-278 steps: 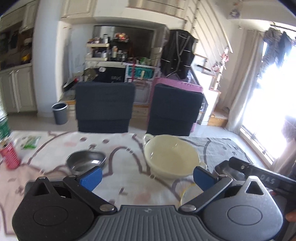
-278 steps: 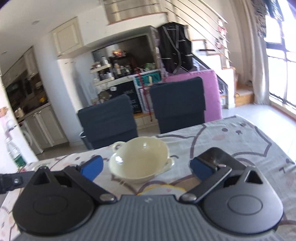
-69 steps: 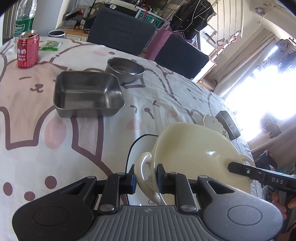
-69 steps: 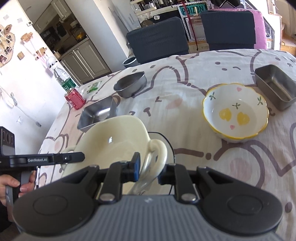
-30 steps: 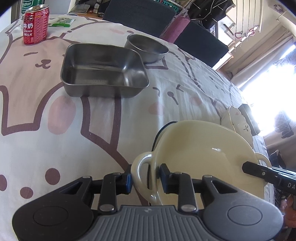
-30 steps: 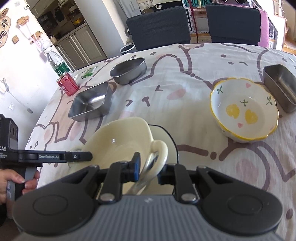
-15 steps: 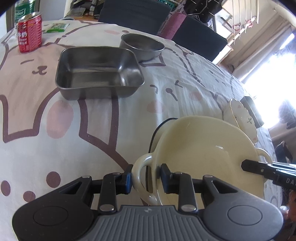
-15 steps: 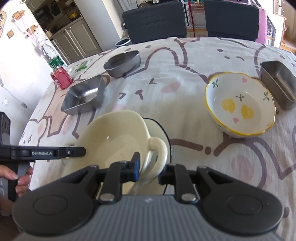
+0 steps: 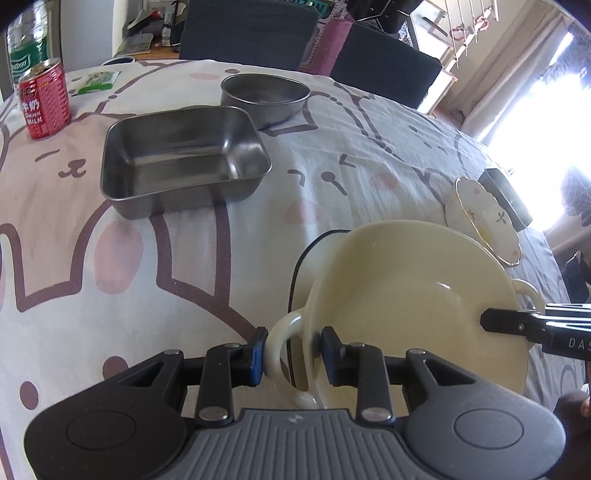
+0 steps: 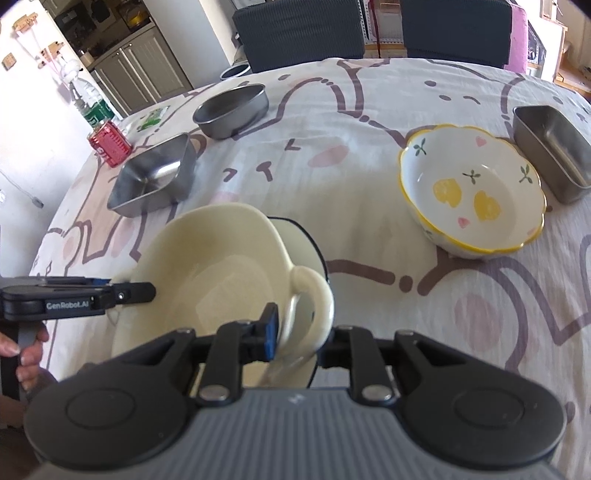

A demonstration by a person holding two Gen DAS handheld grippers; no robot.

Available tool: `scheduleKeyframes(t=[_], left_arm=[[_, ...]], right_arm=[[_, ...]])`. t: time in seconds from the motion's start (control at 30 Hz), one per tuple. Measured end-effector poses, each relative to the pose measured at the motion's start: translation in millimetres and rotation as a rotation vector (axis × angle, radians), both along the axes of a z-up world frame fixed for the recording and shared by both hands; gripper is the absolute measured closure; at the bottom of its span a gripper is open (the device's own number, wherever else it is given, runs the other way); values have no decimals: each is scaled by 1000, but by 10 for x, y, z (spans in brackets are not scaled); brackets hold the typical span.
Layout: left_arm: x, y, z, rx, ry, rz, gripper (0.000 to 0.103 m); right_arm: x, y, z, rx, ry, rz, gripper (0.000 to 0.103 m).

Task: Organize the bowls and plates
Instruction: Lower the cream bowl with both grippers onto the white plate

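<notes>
A cream two-handled bowl (image 9: 406, 295) (image 10: 221, 280) sits tilted over a white plate with a black rim (image 9: 306, 258) (image 10: 303, 236); whether they touch is hidden. My left gripper (image 9: 291, 350) is shut on the bowl's left handle, its blue pads pressing either side of the loop. My right gripper (image 10: 299, 338) is shut on the opposite handle, with one pad hidden behind it. Each gripper's fingers (image 9: 517, 323) (image 10: 122, 295) show at the far rim in the other's view. A flower-painted bowl (image 10: 472, 199) (image 9: 484, 214) stands to the right.
On the cartoon-print tablecloth (image 9: 110, 295) are a square steel tray (image 9: 181, 158) (image 10: 155, 181), a round steel bowl (image 9: 264, 96) (image 10: 231, 109), a steel tin (image 10: 550, 158), a red can (image 9: 44, 99) and a bottle (image 9: 26, 55). Two dark chairs (image 10: 295, 33) stand behind.
Long ago both grippers were open and the bowl stood at the table's far side. Over the last second both stay on the handles above the plate; the left one has rolled slightly.
</notes>
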State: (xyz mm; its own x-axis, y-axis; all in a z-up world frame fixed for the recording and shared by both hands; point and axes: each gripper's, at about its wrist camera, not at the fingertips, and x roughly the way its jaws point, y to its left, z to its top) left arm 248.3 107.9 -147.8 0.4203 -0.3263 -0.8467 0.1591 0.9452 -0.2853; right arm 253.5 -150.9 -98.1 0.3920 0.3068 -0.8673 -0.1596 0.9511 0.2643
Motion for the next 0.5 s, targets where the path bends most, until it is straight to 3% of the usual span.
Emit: scheduleKeyframes(t=[0.5], left_arm=[[-23, -72, 31, 57, -25, -24, 69]], right_arm=[[11, 6, -50, -11, 21, -3, 78]])
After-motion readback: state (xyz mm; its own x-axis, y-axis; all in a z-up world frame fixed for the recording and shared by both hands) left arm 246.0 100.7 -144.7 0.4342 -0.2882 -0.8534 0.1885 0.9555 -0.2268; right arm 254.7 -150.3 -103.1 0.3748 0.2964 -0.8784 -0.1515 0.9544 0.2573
